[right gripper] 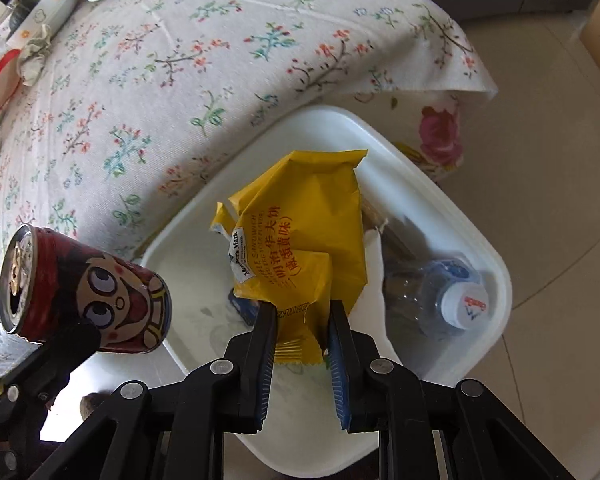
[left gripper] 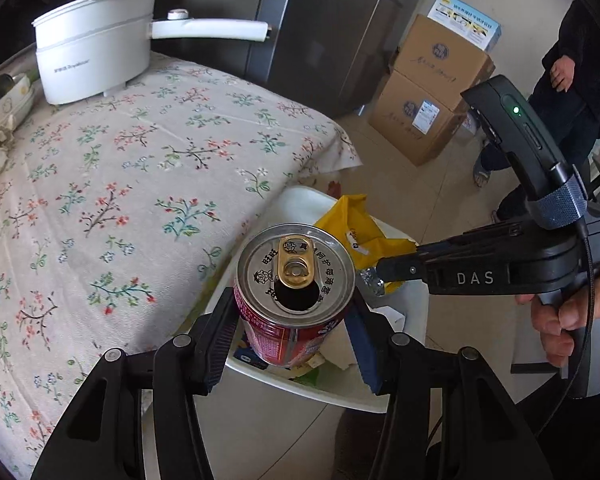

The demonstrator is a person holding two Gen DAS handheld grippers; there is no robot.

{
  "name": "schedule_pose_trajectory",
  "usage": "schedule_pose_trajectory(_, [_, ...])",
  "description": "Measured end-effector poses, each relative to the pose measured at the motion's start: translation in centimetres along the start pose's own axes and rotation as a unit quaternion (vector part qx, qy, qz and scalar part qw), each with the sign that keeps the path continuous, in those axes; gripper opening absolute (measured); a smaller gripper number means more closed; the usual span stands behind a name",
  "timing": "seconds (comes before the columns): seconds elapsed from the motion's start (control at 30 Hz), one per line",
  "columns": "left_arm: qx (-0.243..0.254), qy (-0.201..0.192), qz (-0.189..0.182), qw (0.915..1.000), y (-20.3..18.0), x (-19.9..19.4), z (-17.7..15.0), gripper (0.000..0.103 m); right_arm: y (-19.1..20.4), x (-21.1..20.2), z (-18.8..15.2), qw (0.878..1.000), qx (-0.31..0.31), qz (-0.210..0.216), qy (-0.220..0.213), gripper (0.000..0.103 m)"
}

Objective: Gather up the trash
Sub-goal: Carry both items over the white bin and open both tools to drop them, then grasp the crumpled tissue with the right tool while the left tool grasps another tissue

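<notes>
You've got the left hand-held gripper [left gripper: 292, 320] clamped on the red can [left gripper: 294, 292] and the right hand-held gripper [right gripper: 302, 320] pinching the yellow wrapper [right gripper: 300, 236], both over the white bin [right gripper: 480, 240] by the worktop [left gripper: 120, 184] edge, prob. ready to drop.

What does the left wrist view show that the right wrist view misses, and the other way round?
Left wrist only: the can's open top with gold pull tab, a white pot, stacked cardboard boxes and a bystander.
Right wrist only: a clear water bottle lying in the bin, and the cartoon face on the can's side.
Both: the red can, the yellow wrapper, the white bin and the floral tablecloth.
</notes>
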State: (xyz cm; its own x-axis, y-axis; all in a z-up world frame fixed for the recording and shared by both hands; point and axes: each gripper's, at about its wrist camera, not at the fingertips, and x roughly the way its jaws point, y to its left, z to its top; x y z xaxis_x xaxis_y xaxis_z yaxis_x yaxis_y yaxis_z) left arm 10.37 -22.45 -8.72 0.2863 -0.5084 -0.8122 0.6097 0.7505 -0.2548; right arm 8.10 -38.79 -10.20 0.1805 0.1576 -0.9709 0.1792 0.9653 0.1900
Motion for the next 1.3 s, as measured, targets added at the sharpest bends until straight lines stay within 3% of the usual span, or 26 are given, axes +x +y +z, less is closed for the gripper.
schedule_pose_trajectory(0.2, [0.012,0.031,0.0,0.9995,-0.3,3.1,-0.7,0.056,-2.1,0.6,-0.4,1.0,0.012,-0.012,0.014,0.024])
schedule_pose_trajectory(0.47, [0.021,0.051,0.005,0.9984,-0.2,3.7,-1.0,0.056,-3.6,0.8,-0.7,0.999,0.024,-0.015,0.017,0.025])
schedule_pose_trajectory(0.53, [0.02,0.054,0.011,0.9983,0.1,3.3,-1.1,0.061,-3.8,0.8,-0.5,0.999,0.026,-0.017,0.015,0.027])
schedule_pose_trajectory(0.6, [0.023,0.048,0.024,0.9983,0.2,2.6,-1.2,0.073,-3.6,0.7,-0.4,0.999,0.027,-0.019,0.014,0.027])
schedule_pose_trajectory(0.67, [0.027,0.042,0.035,0.9982,0.5,1.7,-1.3,0.075,-3.1,0.4,-0.3,0.999,0.026,-0.02,0.012,0.029])
schedule_pose_trajectory(0.7, [0.026,0.038,0.037,0.9982,0.7,1.3,-1.2,0.076,-2.8,0.3,-0.2,0.999,0.025,-0.022,0.011,0.031])
schedule_pose_trajectory(0.77, [0.018,0.031,0.039,0.9986,1.4,0.3,-1.1,0.078,-2.2,-0.1,0.1,0.999,0.026,-0.023,0.008,0.051])
schedule_pose_trajectory(0.83, [0.008,0.023,0.042,0.9988,2.3,-0.8,-1.1,0.079,-1.5,-0.6,0.4,0.999,0.023,-0.026,-0.001,0.063])
schedule_pose_trajectory(1.1, [-0.049,-0.005,0.072,0.9962,7.5,-4.9,-1.2,0.081,3.0,-2.6,1.7,0.999,-0.016,-0.029,-0.038,0.067])
schedule_pose_trajectory(1.3, [-0.097,-0.032,0.101,0.9896,12.3,-7.7,-1.3,0.081,7.3,-2.9,3.2,0.997,-0.04,-0.013,-0.061,0.071])
